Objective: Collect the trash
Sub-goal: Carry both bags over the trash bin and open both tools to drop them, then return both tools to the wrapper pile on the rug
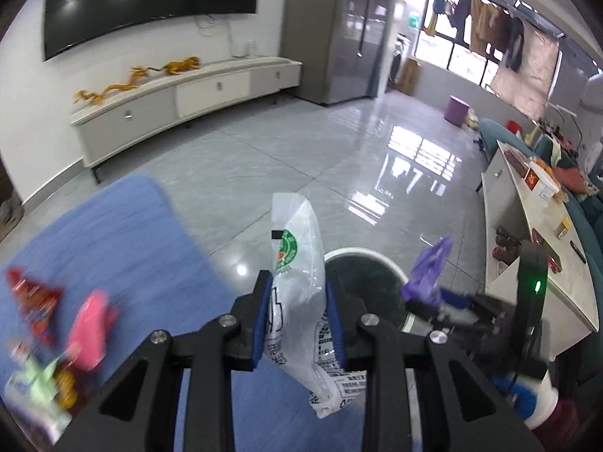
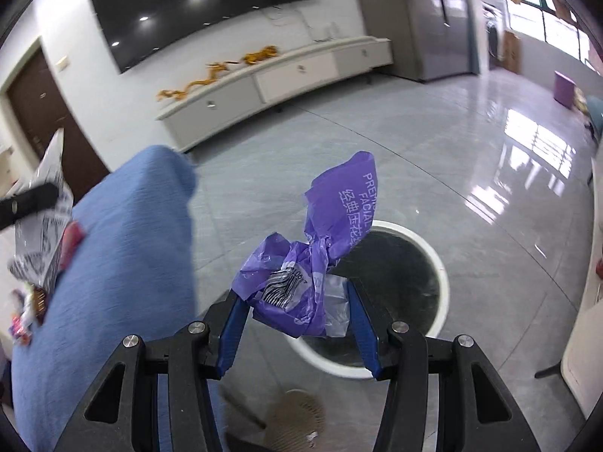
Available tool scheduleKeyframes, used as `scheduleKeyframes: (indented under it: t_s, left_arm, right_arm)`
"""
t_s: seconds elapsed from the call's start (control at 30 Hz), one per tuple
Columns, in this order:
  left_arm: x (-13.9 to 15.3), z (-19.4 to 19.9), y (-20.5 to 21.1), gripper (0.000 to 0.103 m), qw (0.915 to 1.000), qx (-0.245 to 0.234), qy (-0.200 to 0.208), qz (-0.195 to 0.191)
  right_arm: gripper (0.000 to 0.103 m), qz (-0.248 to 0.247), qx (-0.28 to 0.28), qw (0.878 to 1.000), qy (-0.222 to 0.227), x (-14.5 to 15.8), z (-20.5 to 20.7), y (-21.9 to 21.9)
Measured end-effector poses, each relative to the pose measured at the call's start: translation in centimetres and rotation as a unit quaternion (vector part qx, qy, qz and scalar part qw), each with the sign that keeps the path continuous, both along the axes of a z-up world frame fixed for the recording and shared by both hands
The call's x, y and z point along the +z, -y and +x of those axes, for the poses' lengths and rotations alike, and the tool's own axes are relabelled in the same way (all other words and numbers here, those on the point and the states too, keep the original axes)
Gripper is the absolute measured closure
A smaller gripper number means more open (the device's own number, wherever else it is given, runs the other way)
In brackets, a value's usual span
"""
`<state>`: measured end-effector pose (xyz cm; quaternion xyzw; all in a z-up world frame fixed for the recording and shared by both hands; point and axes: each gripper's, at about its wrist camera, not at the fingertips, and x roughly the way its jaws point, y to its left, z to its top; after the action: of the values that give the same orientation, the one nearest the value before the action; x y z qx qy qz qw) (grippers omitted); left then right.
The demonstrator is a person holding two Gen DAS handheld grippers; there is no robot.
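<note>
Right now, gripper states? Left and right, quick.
Left gripper: shut on the clear-and-white printed plastic bag.
Right gripper: shut on the crumpled purple plastic tissue wrapper, above the white-rimmed round bin.

So the trash bin point(image 2: 380, 297) sat on the floor point(image 1: 301, 158), right of the cloth-covered table point(image 1: 113, 233). Leftover wrappers point(image 1: 56, 320) lay on that table's left part. Left gripper point(image 1: 297, 316) had a clear bag point(image 1: 301, 286) pinched between its pads, right gripper point(image 2: 297, 312) held a crumpled wrapper point(image 2: 320, 248) over the bin. TV cabinet point(image 1: 188, 98) stood behind, along the wall.
</note>
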<state>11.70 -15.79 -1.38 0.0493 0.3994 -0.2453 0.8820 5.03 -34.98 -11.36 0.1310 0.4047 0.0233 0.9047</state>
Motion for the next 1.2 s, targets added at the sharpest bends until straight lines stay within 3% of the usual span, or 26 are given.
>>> scheduleKeyframes:
  t_s: [0.17,0.27,0.33,0.5,0.67,0.83,1.0,1.2]
  left_arm:
    - [-2.7,4.6,6.7,0.076,0.9993,-0.018,-0.032,-0.006]
    - [-4.8,6.6,9.2,0.066,0.9965,-0.032,-0.075,-0.018]
    - [-5.9,7.5,10.3,0.049,0.9954,-0.032,-0.089,-0.018]
    - [-6.6,7.6,11.4,0.048,0.9941,-0.030,-0.101,-0.025]
    - [-4.6,5.4,10.6,0.048,0.9983,-0.026,-0.050,-0.013]
    - [-1.7,2.7,7.6,0.048,0.9996,0.015,0.018,-0.016]
    - [0.1,-1.0,4.1,0.048,0.9955,0.044,0.083,0.006]
    - [1.4,-4.8,-1.4,0.048,0.9893,0.074,0.122,0.031]
  right_arm:
    - [0.051,0.001,-0.022,0.999,-0.024,-2.7,2.6,3.1]
    - [0.048,-0.002,-0.030,0.999,-0.037,-4.1,3.8,4.4]
    - [0.037,-0.007,-0.040,0.998,-0.045,-5.1,3.8,5.1]
    - [0.036,-0.010,-0.057,0.996,-0.061,-6.2,3.4,6.4]
    - [0.036,-0.002,-0.071,0.996,-0.053,-5.0,2.2,7.3]
    - [0.036,0.001,-0.088,0.996,-0.031,-2.1,0.3,7.8]
    - [0.036,-0.005,-0.080,0.997,-0.004,1.8,-2.0,6.0]
    - [0.036,-0.007,-0.050,0.998,0.042,6.7,-3.7,2.0]
